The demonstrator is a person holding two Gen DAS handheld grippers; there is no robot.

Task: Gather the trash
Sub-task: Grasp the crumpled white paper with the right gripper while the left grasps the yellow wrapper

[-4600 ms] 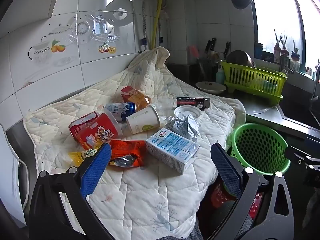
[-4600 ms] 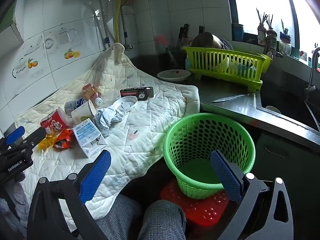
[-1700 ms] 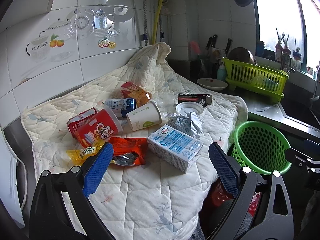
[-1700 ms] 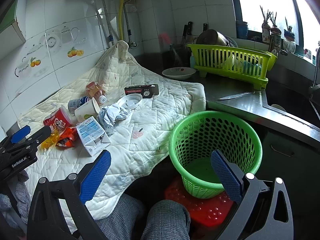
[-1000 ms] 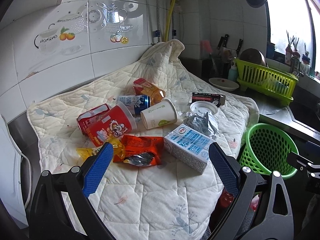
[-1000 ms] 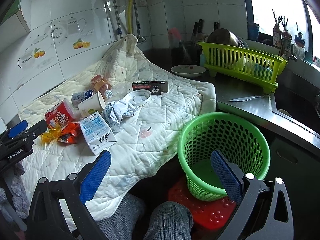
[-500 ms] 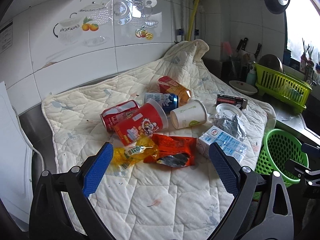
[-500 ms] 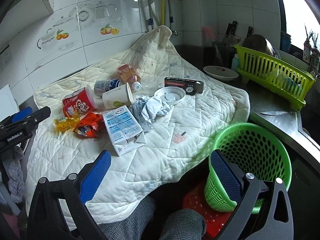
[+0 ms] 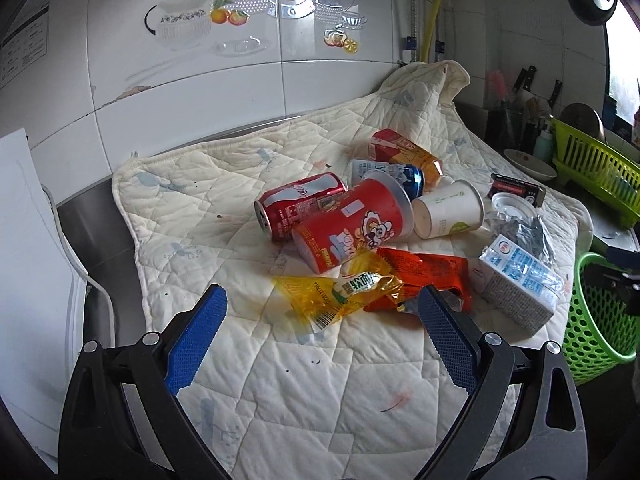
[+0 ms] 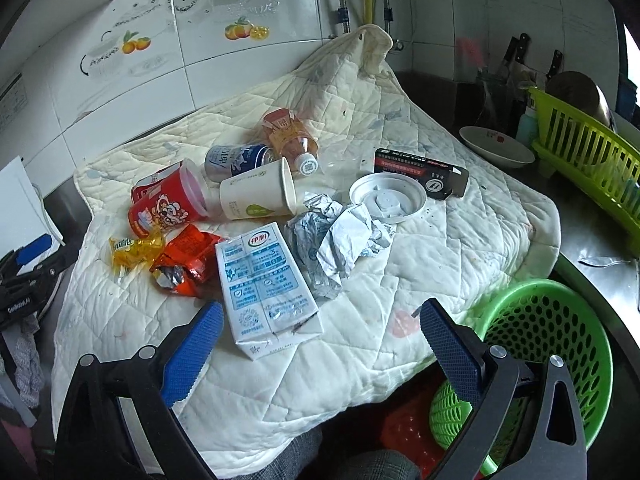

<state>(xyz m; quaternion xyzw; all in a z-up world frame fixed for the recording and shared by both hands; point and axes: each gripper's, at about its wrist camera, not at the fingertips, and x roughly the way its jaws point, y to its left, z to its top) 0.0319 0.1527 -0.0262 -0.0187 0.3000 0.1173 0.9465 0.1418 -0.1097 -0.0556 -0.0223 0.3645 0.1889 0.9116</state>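
Observation:
Trash lies on a quilted cream cloth [image 9: 280,380]: a yellow wrapper [image 9: 340,292], an orange-red wrapper [image 9: 420,276], a red snack cup [image 9: 352,224], a red can [image 9: 296,204], a white paper cup [image 9: 448,210], a milk carton [image 10: 264,284], crumpled paper [image 10: 336,240], a white lid [image 10: 387,202] and a black box [image 10: 420,170]. My left gripper [image 9: 322,340] is open and empty, just in front of the yellow wrapper. My right gripper [image 10: 320,344] is open and empty, its jaws either side of the carton's near end. A green mesh basket [image 10: 552,344] stands low at the right.
A blue-white can [image 10: 236,160] and an orange bottle [image 10: 288,132] lie behind the cups. A white bowl [image 10: 496,146] and a green dish rack [image 10: 588,160] stand on the counter at the right, with knives behind. A tiled wall backs the cloth.
Both grippers have swung left and moved closer to the trash. The left now faces the yellow wrapper; the right now faces the milk carton, with the basket off to its right.

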